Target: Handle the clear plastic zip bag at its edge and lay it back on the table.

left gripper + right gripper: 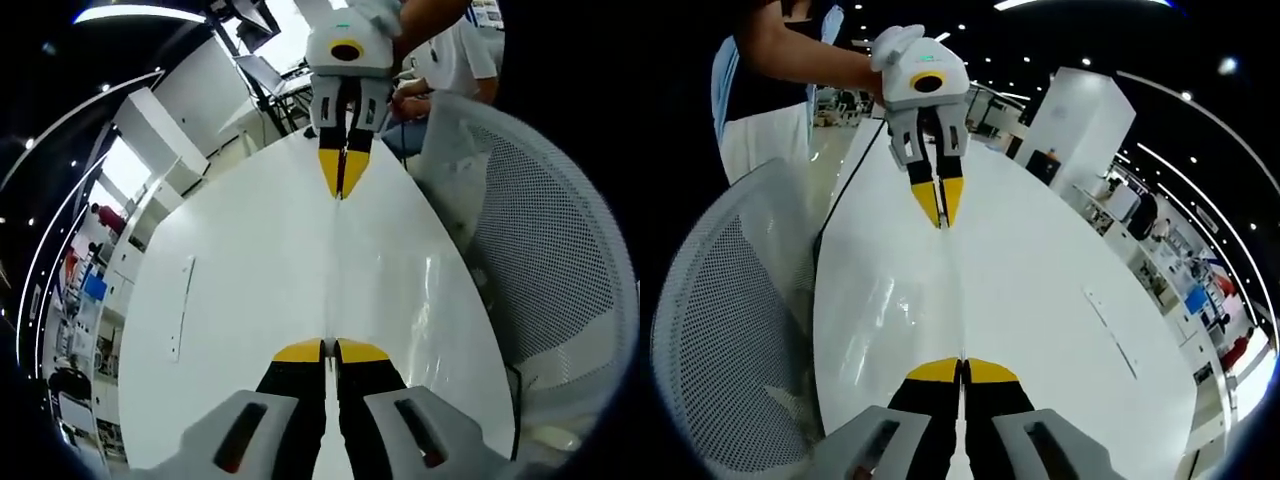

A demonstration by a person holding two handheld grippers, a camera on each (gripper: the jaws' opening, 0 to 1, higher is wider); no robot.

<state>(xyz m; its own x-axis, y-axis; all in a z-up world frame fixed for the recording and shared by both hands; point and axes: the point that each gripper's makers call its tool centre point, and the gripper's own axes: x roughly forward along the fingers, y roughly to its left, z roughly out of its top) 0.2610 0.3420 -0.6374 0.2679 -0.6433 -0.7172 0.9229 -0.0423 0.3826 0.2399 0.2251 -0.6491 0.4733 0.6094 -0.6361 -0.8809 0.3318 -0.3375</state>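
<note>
Bag (pixel 338 270) stretched edge-on between both hand-held grippers — left (pixel 331 348), right (pixel 962 365) pinching it; lower evenly, keep it taut over the counter (pixel 240 300).

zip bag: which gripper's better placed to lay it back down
Neither clearly: left gripper and right gripper are both shut on opposite ends of the zip bag, stretched above the table. Lowering both together looks best.

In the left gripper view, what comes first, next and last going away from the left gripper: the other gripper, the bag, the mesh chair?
1. clear bag: pinched in its jaws, stretched ahead.
2. mesh chair: right side.
3. right gripper: far end of bag.
</note>
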